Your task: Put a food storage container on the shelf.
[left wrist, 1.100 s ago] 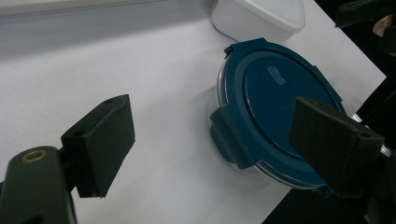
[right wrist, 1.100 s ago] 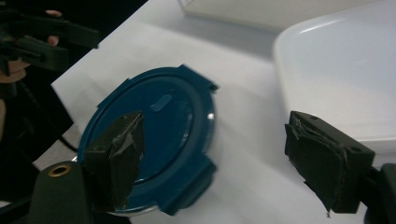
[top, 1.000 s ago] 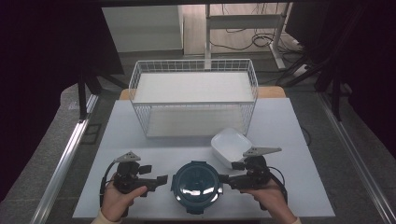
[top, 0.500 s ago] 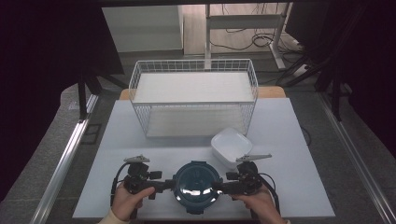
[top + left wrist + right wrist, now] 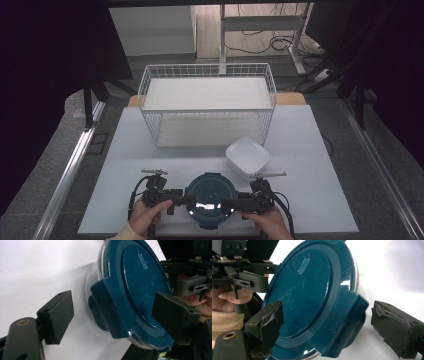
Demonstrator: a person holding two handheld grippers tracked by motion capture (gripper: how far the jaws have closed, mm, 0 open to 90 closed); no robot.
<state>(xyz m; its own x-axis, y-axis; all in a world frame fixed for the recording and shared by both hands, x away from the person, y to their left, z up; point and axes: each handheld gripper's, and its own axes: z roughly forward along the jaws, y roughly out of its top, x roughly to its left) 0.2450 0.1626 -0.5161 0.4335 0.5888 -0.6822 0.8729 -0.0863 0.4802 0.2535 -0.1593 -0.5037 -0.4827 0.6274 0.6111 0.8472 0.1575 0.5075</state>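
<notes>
A round container with a dark teal lid [image 5: 211,199] sits near the table's front edge, clear glass showing under the lid. My left gripper [image 5: 180,200] is at its left side and my right gripper [image 5: 231,203] at its right side, each held by a hand. In the left gripper view the left gripper [image 5: 115,315] is open, its jaws straddling a lid latch tab [image 5: 107,305]. In the right gripper view the right gripper [image 5: 332,326] is open too, jaws either side of the opposite latch tab [image 5: 348,322]. The lid [image 5: 304,290] tilts across that view.
A white square bowl [image 5: 247,156] stands just behind and right of the container. A white wire basket [image 5: 207,102] takes up the back middle of the white table [image 5: 310,150]. Dark floor and a metal rail [image 5: 70,170] lie to the left.
Both hands have moved inward toward the container. The grippers, spread apart beside it a second ago, now have their jaws around the lid's two side tabs.
</notes>
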